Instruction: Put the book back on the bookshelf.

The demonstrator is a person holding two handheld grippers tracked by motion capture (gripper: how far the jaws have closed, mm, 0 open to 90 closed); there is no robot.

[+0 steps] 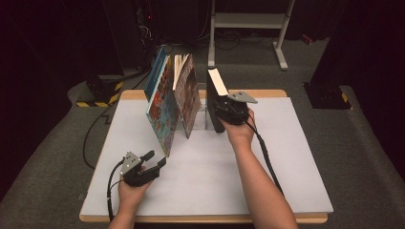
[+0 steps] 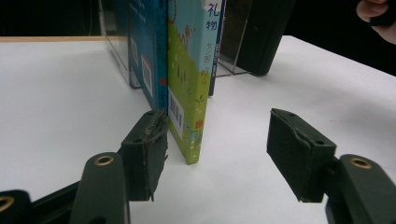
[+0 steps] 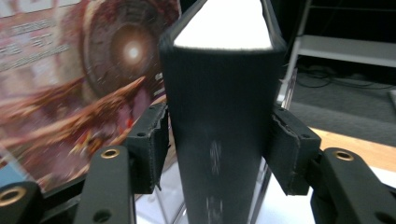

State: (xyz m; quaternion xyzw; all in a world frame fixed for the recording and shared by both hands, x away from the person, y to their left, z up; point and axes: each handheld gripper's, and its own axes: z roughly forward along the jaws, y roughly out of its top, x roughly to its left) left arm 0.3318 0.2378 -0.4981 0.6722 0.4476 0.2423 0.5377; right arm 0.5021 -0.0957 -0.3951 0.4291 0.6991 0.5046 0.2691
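A thick black book (image 1: 211, 95) stands upright on the white table (image 1: 286, 157), its white page edge up. My right gripper (image 1: 222, 110) straddles its spine. In the right gripper view the black book (image 3: 219, 116) sits between the jaws of the right gripper (image 3: 217, 154), with a thin gap at the left pad (image 3: 152, 144), so the gripper is open. To the left, a colourful picture book (image 1: 163, 107) and a red-brown book (image 1: 188, 98) lean together. My left gripper (image 1: 156, 158) rests open near the front, just before the green book's lower corner (image 2: 189, 140), holding nothing.
A clear bookend (image 2: 236, 51) stands between the leaning books and the black one. A blue book (image 1: 155, 71) leans at the far left of the row. Behind the table are a metal rack (image 1: 248, 21) and a yellow-striped base (image 1: 102, 93) on the floor.
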